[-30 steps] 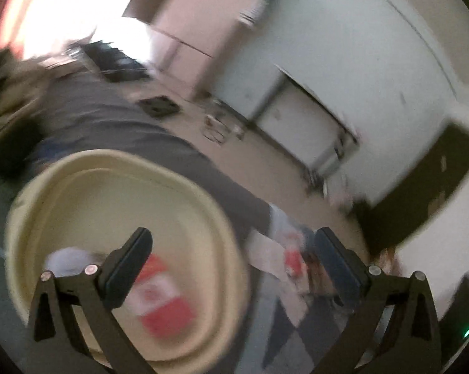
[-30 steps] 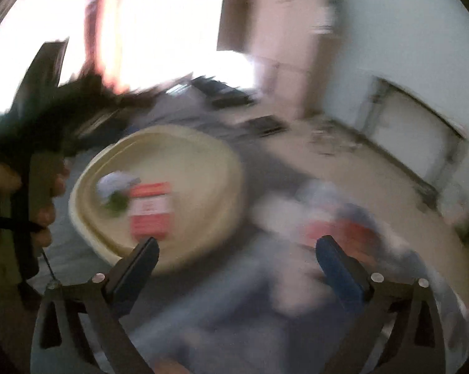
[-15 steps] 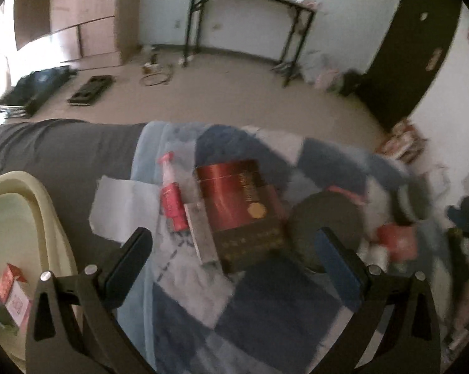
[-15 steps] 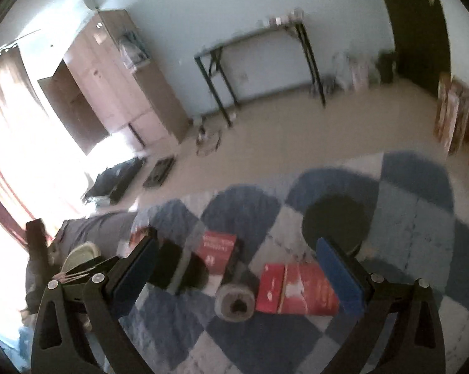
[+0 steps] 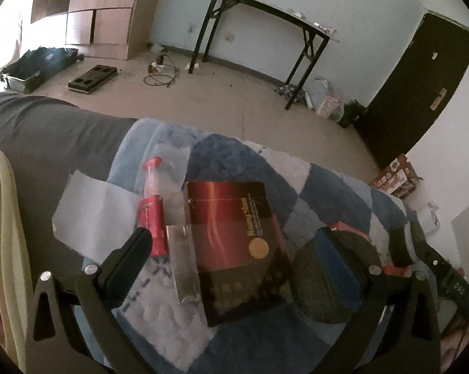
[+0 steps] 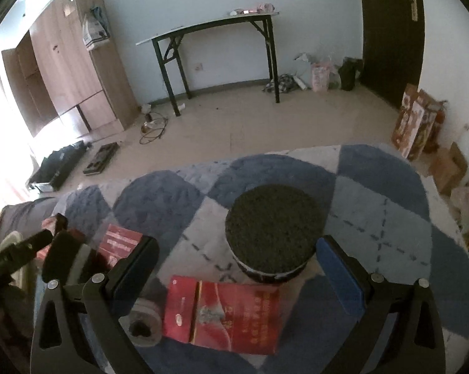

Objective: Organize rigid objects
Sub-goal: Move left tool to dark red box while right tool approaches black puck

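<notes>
Left gripper (image 5: 234,249), jaws wide and empty, hovers over a stiff, light-looking red box (image 5: 234,249) centred between them; grip its long edges. Right gripper (image 6: 234,258) likewise wide, empty.

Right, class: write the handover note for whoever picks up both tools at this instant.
Left tool: open, empty, above the dark red-and-black flat box.
Right tool: open, empty, above the red flat packet.
On the blue checked quilt: red slim bottle, black round tin, grey tape roll.
Cream basin at left, contents mostly hidden.
These things are all unsorted.
</notes>
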